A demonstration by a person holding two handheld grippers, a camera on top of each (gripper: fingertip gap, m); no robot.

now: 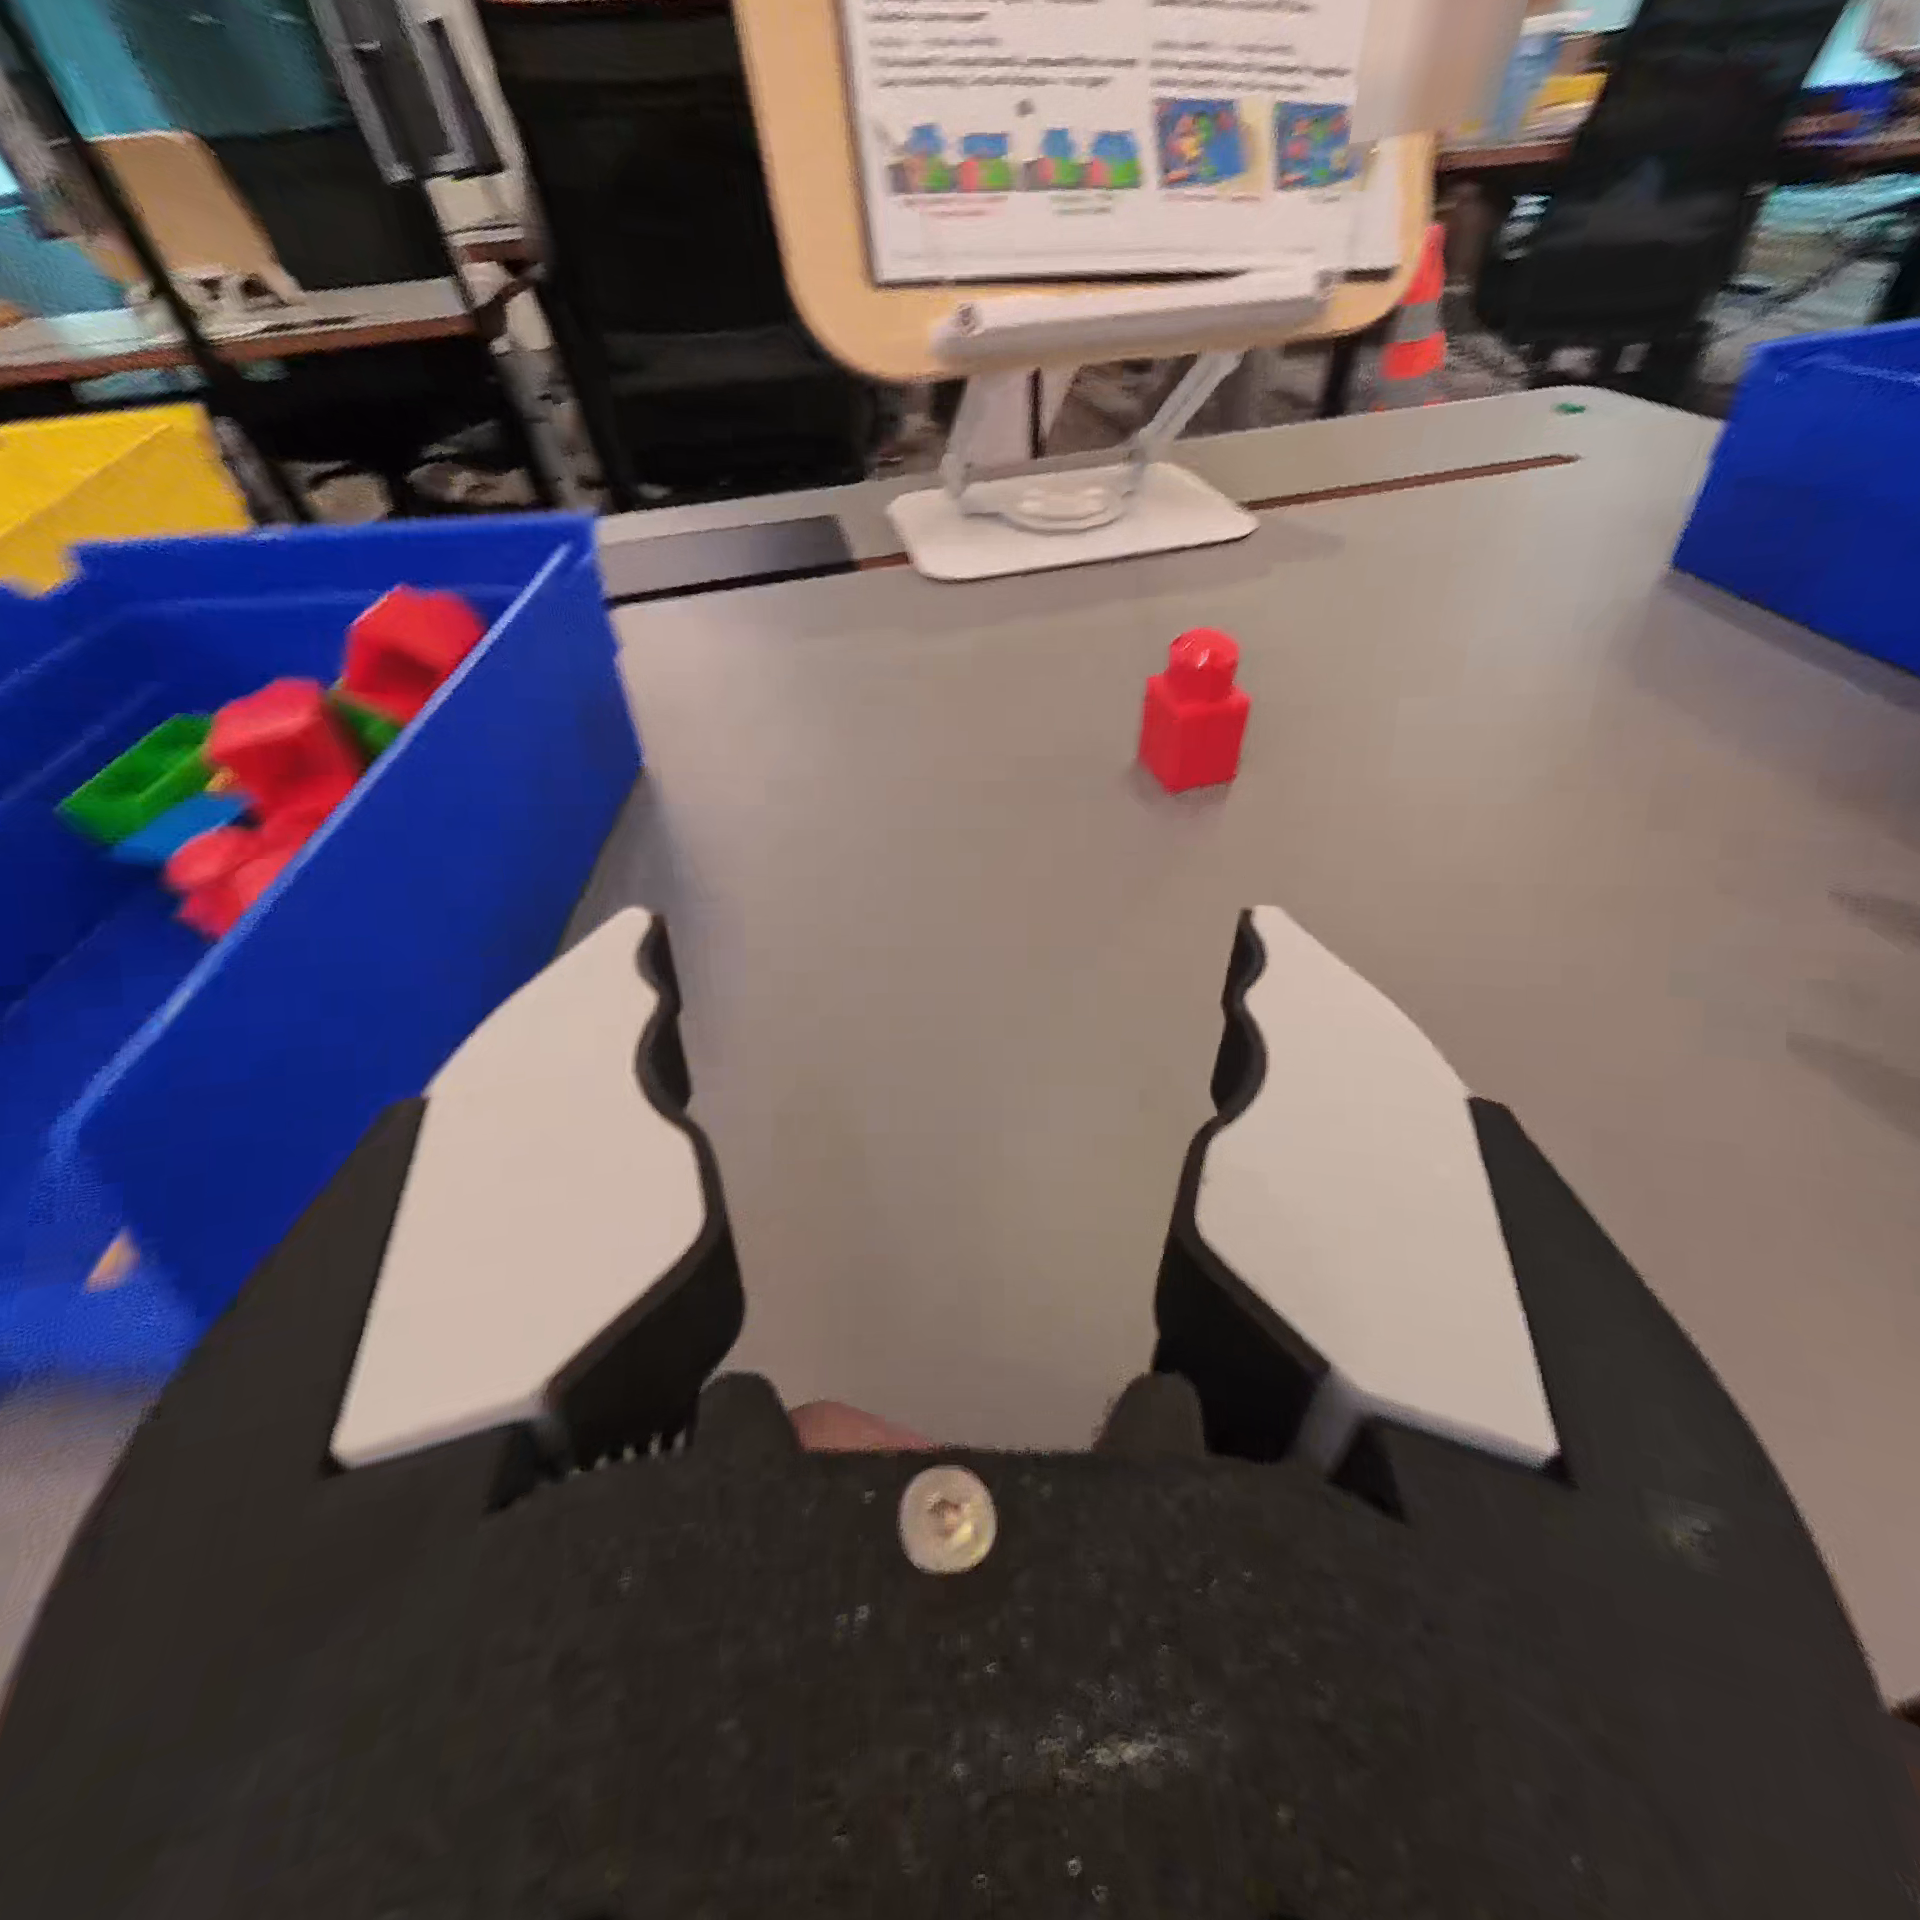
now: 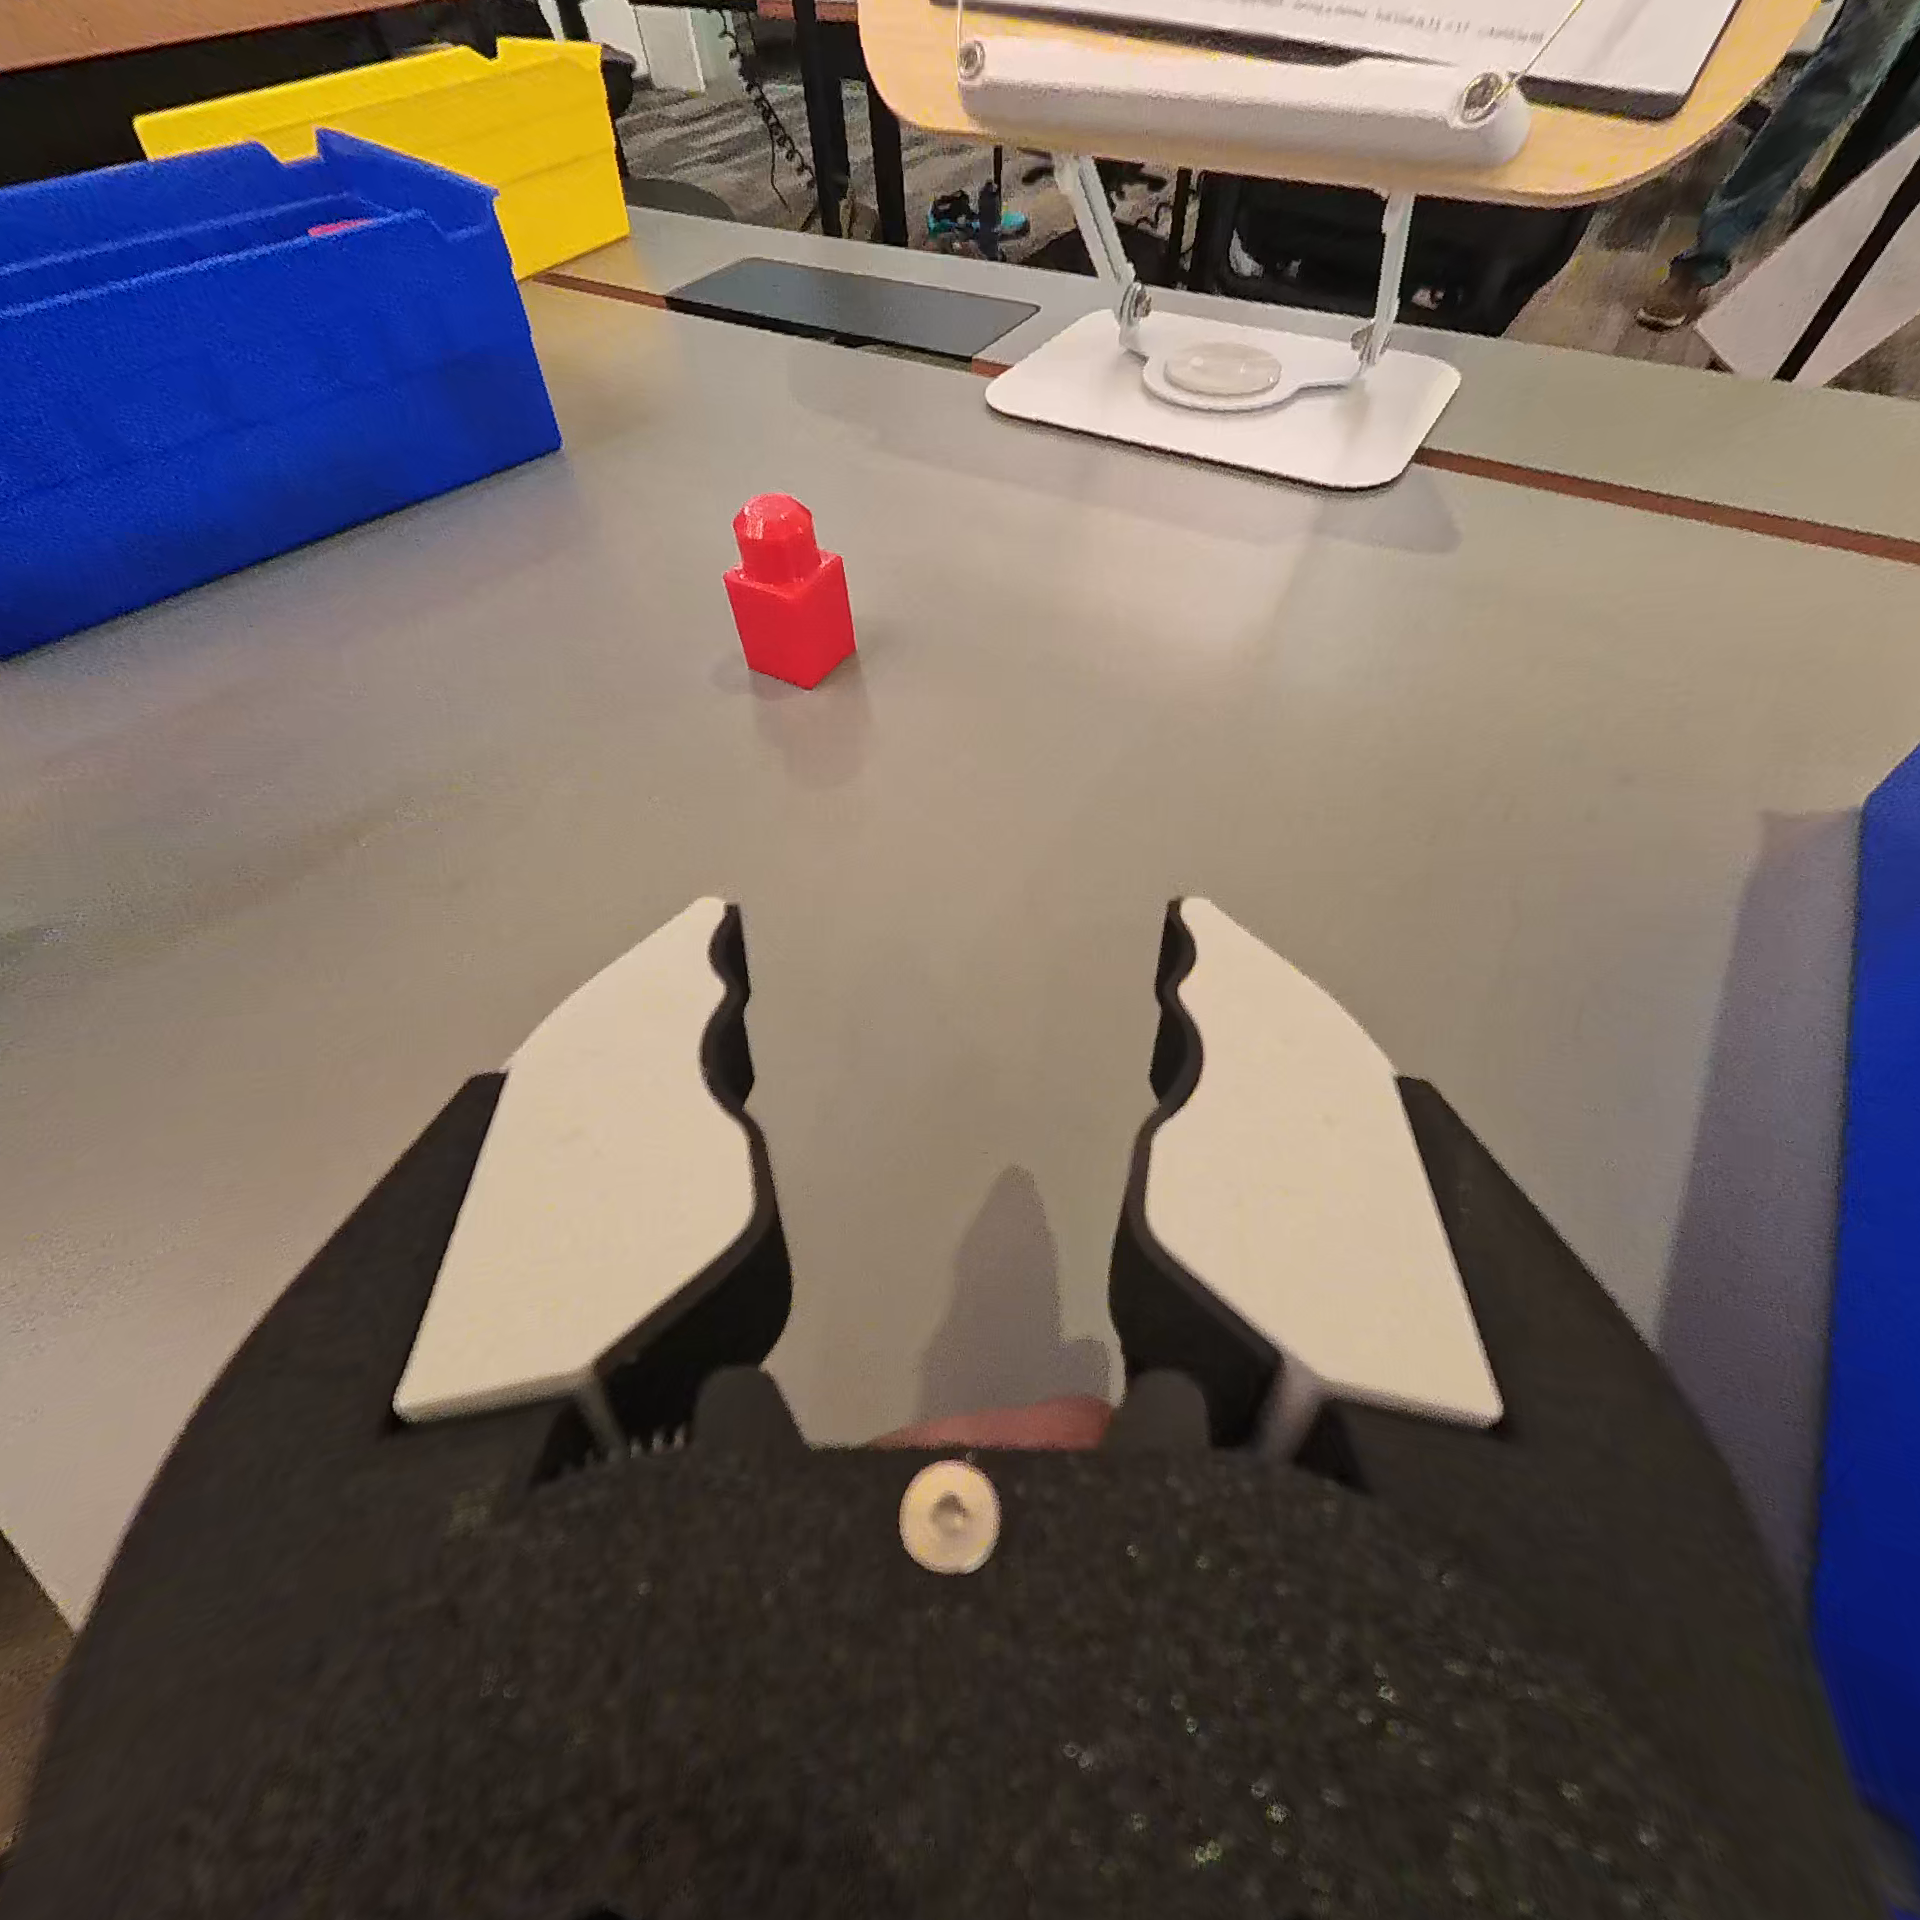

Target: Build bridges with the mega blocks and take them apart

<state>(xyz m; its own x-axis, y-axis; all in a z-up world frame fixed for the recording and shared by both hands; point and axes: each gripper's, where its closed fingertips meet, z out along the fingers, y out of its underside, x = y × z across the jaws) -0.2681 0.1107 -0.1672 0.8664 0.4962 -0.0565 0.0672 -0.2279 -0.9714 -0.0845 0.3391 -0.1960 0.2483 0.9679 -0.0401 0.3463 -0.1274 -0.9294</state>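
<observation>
While both grippers gape empty, red block (image 2: pixel 790 608) upright, bin (image 1: pixel 436 831) blocks (image 1: pixel 281 748) only leftward.

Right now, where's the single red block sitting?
The red block stands upright alone on the grey table, right of the blue bin of blocks and in front of the white stand.

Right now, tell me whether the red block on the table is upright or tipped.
Upright. The red block stands on its square base on the table, stud pointing up, in both views.
</observation>
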